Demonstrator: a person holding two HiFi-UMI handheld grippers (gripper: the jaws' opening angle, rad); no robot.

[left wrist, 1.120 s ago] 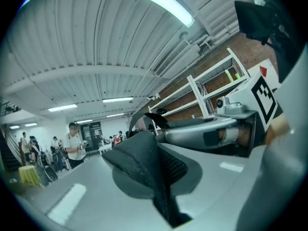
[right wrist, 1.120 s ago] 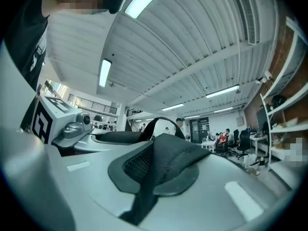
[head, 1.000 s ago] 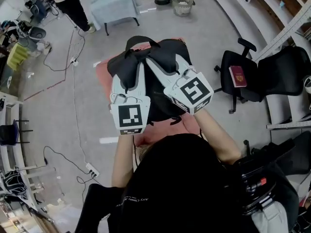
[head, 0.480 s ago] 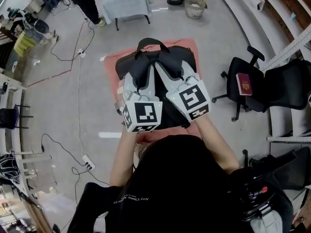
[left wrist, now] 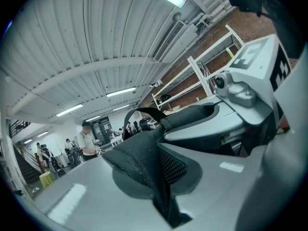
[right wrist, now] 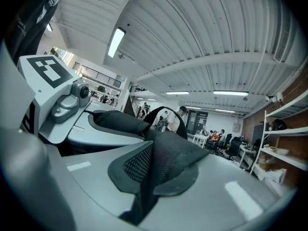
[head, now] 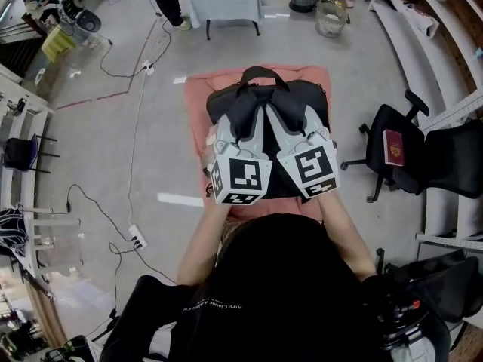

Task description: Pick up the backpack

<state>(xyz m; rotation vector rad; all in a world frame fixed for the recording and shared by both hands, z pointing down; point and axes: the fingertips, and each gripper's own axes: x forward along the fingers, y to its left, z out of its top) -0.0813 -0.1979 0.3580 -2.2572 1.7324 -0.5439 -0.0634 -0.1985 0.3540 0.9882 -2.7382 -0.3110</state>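
The black backpack [head: 306,102] hangs over a pink surface [head: 198,100], its top handle [head: 260,72] at the far end. My left gripper [head: 240,129] is shut on the backpack's left shoulder strap [left wrist: 144,160], whose black mesh bulges out between the grey jaws. Close beside it, my right gripper [head: 284,121] is shut on the other strap [right wrist: 161,160] in the same way. Each gripper view shows the neighbouring gripper alongside, with the handle loop beyond the straps. The backpack's near end is hidden under the two marker cubes.
A black office chair [head: 423,145] with a red booklet [head: 395,148] on its seat stands at the right. A small table [head: 226,2] and wire baskets [head: 330,17] are at the far end. Cables and a power strip [head: 136,240] lie on the floor at the left.
Both grippers have sunk together with the backpack toward the pink surface. Their grips on the straps are unchanged.
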